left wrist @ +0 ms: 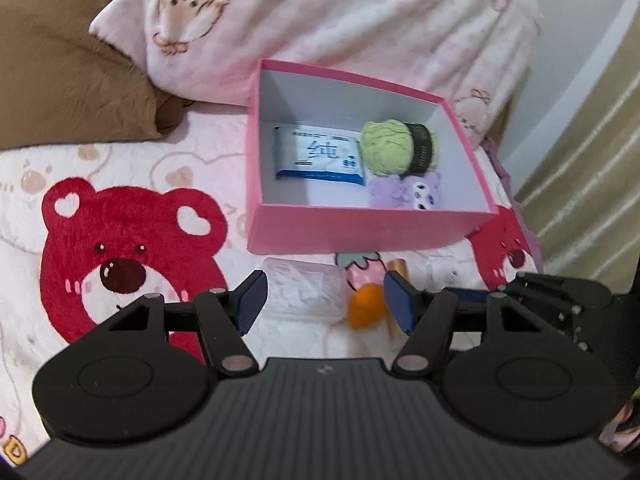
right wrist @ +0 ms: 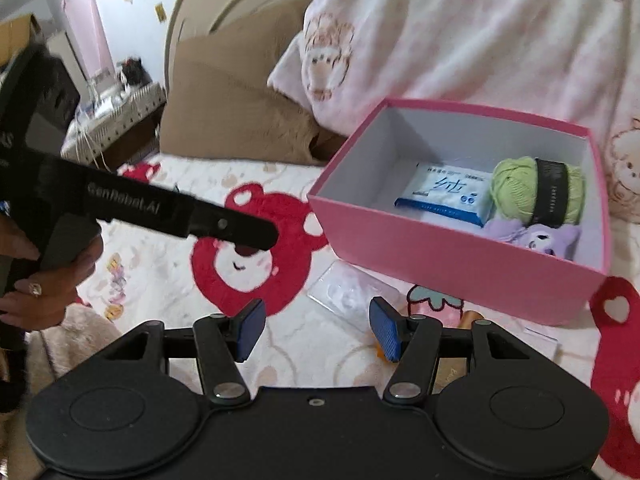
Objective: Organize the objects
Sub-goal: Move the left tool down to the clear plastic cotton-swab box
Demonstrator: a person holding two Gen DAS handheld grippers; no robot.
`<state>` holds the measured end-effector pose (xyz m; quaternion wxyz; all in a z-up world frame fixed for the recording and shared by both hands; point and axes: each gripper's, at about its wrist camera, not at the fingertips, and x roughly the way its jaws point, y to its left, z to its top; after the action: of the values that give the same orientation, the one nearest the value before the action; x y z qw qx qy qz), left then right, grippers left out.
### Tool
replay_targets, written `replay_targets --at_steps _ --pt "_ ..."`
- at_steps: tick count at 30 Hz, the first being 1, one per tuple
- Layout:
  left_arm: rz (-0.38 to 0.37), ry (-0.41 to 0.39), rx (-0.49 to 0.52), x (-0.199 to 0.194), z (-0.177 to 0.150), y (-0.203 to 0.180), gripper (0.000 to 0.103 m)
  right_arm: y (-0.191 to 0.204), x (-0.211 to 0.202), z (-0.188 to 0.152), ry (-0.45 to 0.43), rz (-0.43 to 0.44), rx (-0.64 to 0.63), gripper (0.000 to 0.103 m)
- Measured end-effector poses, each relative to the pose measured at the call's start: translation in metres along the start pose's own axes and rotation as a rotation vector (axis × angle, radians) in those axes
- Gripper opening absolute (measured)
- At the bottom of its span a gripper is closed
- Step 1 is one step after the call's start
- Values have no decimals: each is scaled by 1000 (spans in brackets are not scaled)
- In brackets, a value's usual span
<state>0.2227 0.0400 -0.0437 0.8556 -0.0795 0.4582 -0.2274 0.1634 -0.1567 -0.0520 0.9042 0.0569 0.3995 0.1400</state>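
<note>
1. The clear plastic case (left wrist: 304,290) lies on the blanket just in front of the pink box (left wrist: 360,236); likely light, stiff, slippery, so pinch its short edges.
2. Beside it, a squashy orange ball (left wrist: 366,306).
3. Left gripper (left wrist: 324,306) and right gripper (right wrist: 318,330): jaws apart, empty.

bed (left wrist: 132,168): pink blanket with red bears | pink box (left wrist: 360,228) in the middle | clear plastic case (left wrist: 304,292), orange ball (left wrist: 366,310) just beside the box's near side | brown pillow (left wrist: 60,80), pink quilt (left wrist: 340,20) at the head
</note>
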Motion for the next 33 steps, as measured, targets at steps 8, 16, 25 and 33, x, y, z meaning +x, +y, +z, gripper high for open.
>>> replay_targets --at_steps 8,16,25,33 --pt "58 -10 -97 45 -15 24 62 -6 59 2 75 -31 -122 63" --pt "193 33 -87 93 -31 36 61 -22 78 -19 39 -93 -107 63" --pt "142 -5 -108 121 -40 36 59 -36 99 -20 32 -59 -155 65" --pt "55 18 -124 127 -45 30 53 -26 108 -27 31 -77 -255 69"
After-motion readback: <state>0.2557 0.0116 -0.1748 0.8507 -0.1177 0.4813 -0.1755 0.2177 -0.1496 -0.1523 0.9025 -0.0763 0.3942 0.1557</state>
